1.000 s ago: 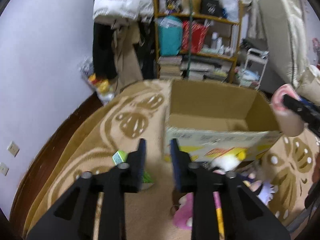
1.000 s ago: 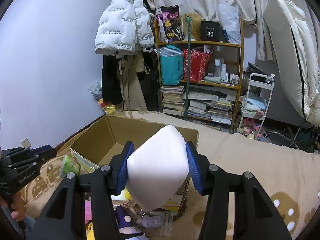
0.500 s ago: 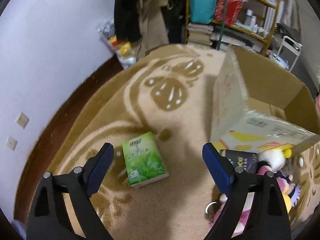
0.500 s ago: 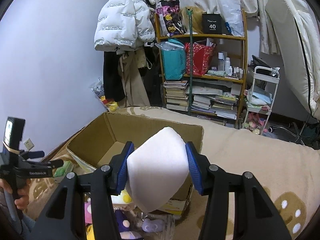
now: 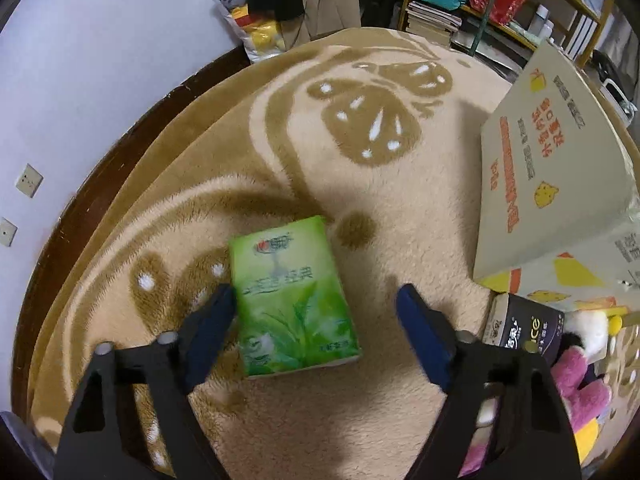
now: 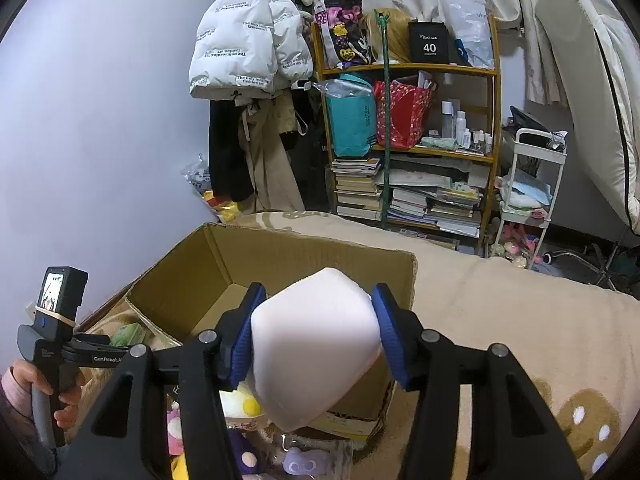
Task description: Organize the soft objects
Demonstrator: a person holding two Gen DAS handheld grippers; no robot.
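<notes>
A green tissue pack (image 5: 288,296) lies flat on the beige patterned blanket (image 5: 360,184). My left gripper (image 5: 315,292) points down over the pack with its jaws closing around it. The left pad touches the pack's edge; the right pad stands apart from it. In the right wrist view a pale pink soft block (image 6: 316,344) sits squeezed between the blue pads of my right gripper (image 6: 318,292), above the near rim of the open cardboard box (image 6: 280,256). Those jaws are opening slightly, still pressing the block. The same view shows a hand (image 6: 24,380) holding the left gripper beside the box.
The box's printed outer wall (image 5: 540,160) rises at the right of the pack. A black tissue pack (image 5: 520,328) and plush toys (image 5: 576,376) lie in front of it. A full shelf (image 6: 408,140), a white cart (image 6: 528,184) and hanging jackets (image 6: 248,48) line the far wall.
My left gripper swung away from the box, opened wide and came down over the green pack, then narrowed around it. The right gripper stays over the box with the block.
</notes>
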